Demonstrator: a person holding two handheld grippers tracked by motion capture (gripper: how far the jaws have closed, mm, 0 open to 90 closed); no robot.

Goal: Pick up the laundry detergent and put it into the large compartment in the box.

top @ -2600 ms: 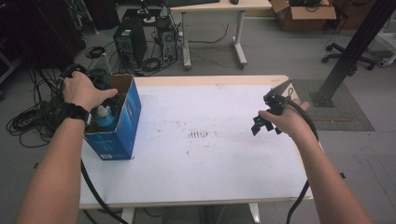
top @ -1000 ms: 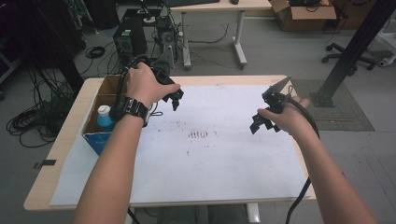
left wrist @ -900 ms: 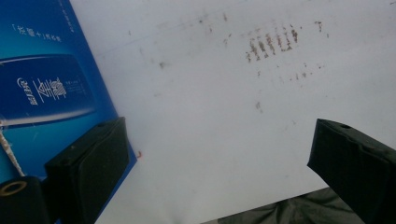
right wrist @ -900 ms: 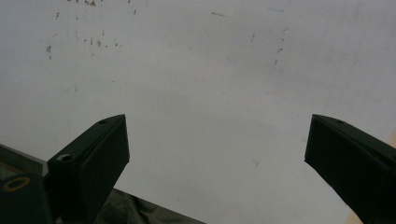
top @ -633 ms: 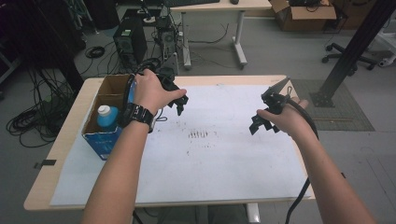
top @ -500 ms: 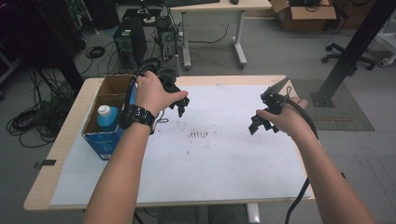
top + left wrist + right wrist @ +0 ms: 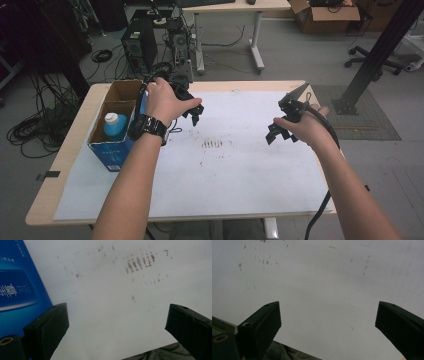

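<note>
Near the left edge of the tabletop (image 7: 75, 145), in the high view, stands an open blue box (image 7: 116, 135) with a blue-capped white bottle (image 7: 113, 125) upright inside it. Just to the right of the box, over the far-left part of the white sheet (image 7: 225, 190) that covers the tabletop, the left gripper (image 7: 192, 111) hangs in the person's left hand (image 7: 162, 100), its jaws apart with nothing between them; they have just been opening. A wristwatch (image 7: 147, 126) sits on that forearm. Toward the right edge, well apart from the box, the right gripper (image 7: 276, 134) hovers above the sheet in the right hand (image 7: 305, 129), a black cable trailing back along the forearm. Between the two grippers lies a patch of brownish smudge marks (image 7: 214, 145) on the sheet. Seen from the left gripper view, the two black jaws stand wide apart over bare white sheet (image 7: 105, 315), the box's blue side (image 7: 17, 287) at the left and the smudge marks (image 7: 138, 263) farther off. Seen from the right gripper view, its jaws are likewise spread wide and empty above the sheet (image 7: 324, 290), with only faint specks on it.
</note>
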